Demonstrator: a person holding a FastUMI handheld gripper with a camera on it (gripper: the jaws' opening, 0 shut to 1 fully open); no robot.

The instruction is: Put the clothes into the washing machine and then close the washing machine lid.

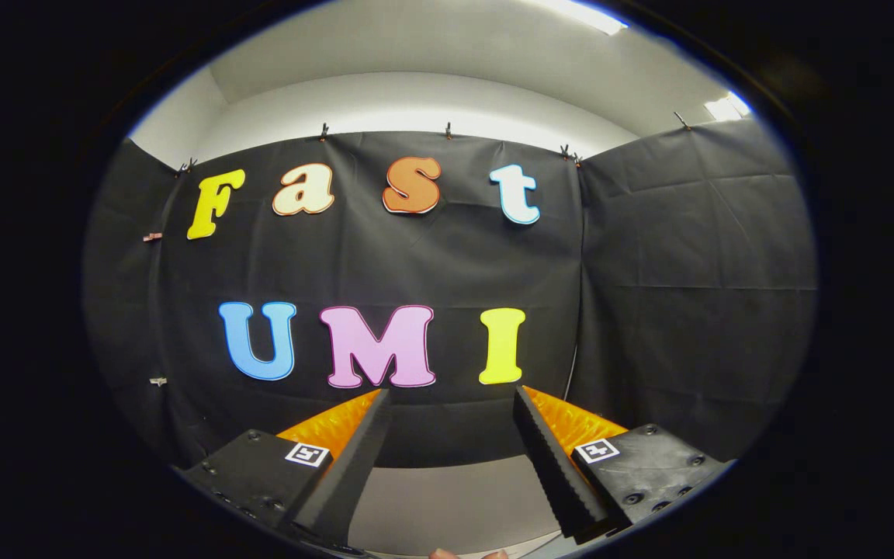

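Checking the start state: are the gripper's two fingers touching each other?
Apart. The gripper view shows the gripper open: its fingers stand spread, with the black cloth wall and a pale surface showing in the wide gap between them.

Gripper (452, 396) fingers spread wide apart, their bases cut off; a bit of hand (466, 553) pokes in below between them, mostly cropped.

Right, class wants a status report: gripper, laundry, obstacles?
Gripper open, nothing between fingers. Aimed at booth wall beyond a pale surface. No obstacle ahead.
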